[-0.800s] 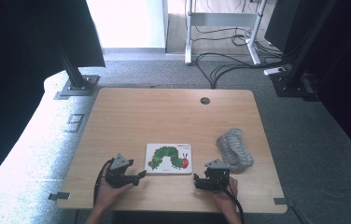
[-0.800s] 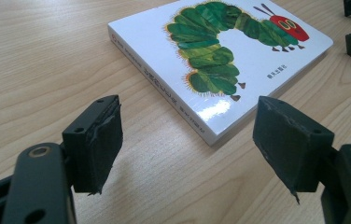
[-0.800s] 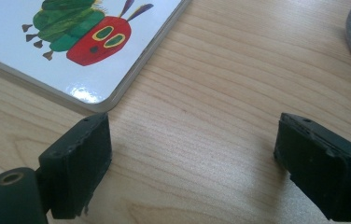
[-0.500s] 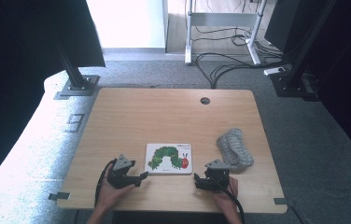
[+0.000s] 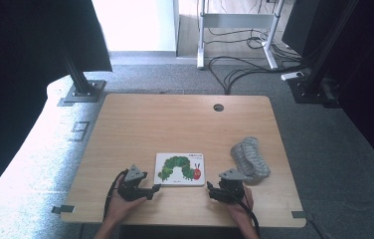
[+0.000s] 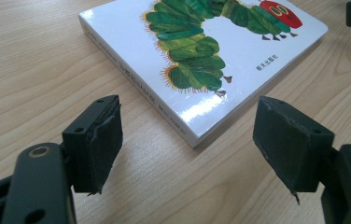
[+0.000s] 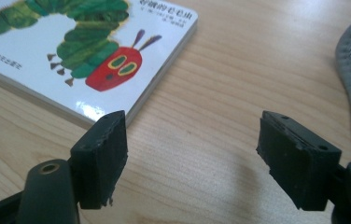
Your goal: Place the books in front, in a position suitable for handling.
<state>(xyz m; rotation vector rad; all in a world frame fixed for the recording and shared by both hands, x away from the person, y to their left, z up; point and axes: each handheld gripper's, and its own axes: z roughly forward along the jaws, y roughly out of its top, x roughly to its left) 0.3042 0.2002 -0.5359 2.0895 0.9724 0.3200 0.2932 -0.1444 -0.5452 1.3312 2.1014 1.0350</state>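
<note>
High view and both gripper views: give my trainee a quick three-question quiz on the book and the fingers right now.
1. True or false: the left gripper is shut on the caterpillar book.
2. What lies on the table to the right of the book? A) grey knitted cloth B) a mug C) scissors
3. Which end of the caterpillar, red head or green tail, lies nearer the right gripper?

Key:
1. False: its fingers stand apart, with a book corner ahead of the gap, untouched.
2. A, the grey knitted cloth.
3. The red head.
</note>
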